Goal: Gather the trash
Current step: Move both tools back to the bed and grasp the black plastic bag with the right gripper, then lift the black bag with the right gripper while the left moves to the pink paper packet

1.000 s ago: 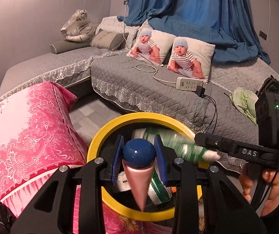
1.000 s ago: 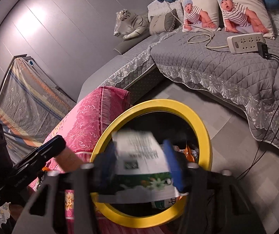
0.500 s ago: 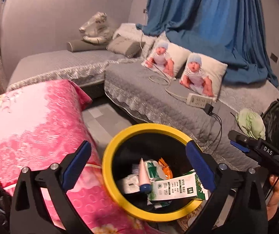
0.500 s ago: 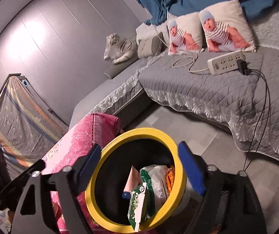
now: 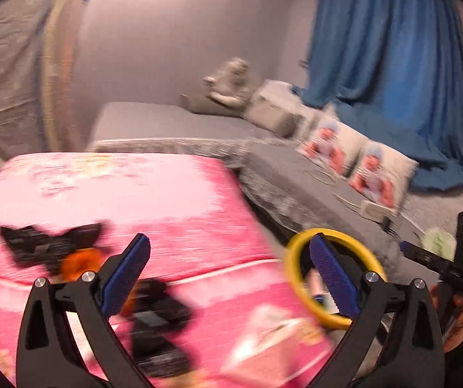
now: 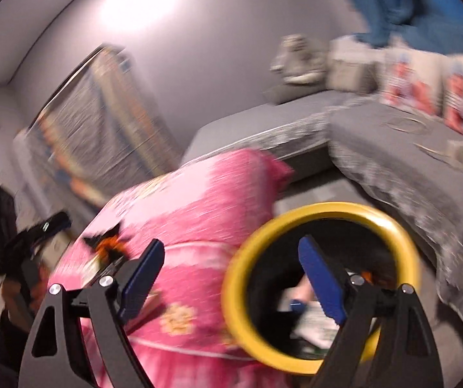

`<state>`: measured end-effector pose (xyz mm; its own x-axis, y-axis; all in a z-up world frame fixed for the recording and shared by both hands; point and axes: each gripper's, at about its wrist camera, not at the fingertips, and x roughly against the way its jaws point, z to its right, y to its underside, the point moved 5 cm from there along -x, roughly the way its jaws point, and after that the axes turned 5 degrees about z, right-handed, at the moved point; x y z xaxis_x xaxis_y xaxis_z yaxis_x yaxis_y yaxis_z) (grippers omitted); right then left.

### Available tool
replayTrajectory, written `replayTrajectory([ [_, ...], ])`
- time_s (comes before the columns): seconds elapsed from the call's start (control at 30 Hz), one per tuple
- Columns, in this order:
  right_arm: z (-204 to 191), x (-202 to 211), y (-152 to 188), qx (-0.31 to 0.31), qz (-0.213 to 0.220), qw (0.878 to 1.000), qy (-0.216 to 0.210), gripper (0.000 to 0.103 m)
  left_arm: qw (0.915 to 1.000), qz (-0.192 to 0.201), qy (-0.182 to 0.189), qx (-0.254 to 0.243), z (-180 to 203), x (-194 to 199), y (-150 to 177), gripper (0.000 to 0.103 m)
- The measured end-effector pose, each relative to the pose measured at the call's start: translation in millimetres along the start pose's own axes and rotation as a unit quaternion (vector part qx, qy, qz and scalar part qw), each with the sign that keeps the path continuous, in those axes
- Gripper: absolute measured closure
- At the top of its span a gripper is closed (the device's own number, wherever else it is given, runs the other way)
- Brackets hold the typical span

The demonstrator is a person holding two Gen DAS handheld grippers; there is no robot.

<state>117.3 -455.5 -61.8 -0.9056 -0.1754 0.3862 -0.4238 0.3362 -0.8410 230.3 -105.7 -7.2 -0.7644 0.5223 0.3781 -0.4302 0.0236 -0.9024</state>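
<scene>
A black bin with a yellow rim [image 5: 338,234] stands on the floor beside a pink-covered surface [image 5: 134,200]. Inside it lie a pink tube with a blue cap [image 6: 296,305] and a green-and-white packet [image 6: 315,325]. My left gripper [image 5: 229,245] is open and empty over the pink cover, left of the bin. My right gripper [image 6: 231,249] is open and empty too, its right finger over the bin's rim [image 6: 328,208]. Blurred black-and-orange wrappers [image 5: 50,249] [image 5: 157,317] lie on the pink cover, also seen as wrappers [image 6: 108,242] in the right wrist view.
A grey quilted sofa [image 5: 296,187] wraps around behind the bin, with baby-print cushions [image 5: 373,174], a power strip and cables. A blue curtain [image 5: 386,64] hangs at the back. A covered rack [image 6: 102,123] leans on the left wall. Both views are motion-blurred.
Both grippers opened and dropped the tube and the packet into the bin. Both then swung left and up, from over the bin toward the pink cover.
</scene>
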Motion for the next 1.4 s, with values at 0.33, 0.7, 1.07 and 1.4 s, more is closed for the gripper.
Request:
replayTrajectory([
  [0.33, -195.6, -112.1, 56.5, 0.169, -0.176, 0.962, -0.125, 0.021, 0.9882, 0.007, -0.142, 0.057, -130.6, 85.6, 43.4, 0.008],
  [0.7, -253.1, -195.7, 115.5, 0.263, -0.282, 0.918, -0.087, 0.035, 0.9886, -0.006, -0.125, 0.084, -147.7, 113.0, 75.3, 0.008],
  [1.07, -237.7, -194.9, 101.7, 0.190, -0.291, 0.929, -0.126, 0.097, 0.9938, -0.020, -0.098, 0.049, -126.6, 101.9, 76.2, 0.008],
  [1.4, -175.3, -111.5, 16.0, 0.066, -0.170, 0.970, -0.158, 0.098, 0.9931, -0.096, 0.007, -0.067, -39.5, 47.7, 86.8, 0.008],
])
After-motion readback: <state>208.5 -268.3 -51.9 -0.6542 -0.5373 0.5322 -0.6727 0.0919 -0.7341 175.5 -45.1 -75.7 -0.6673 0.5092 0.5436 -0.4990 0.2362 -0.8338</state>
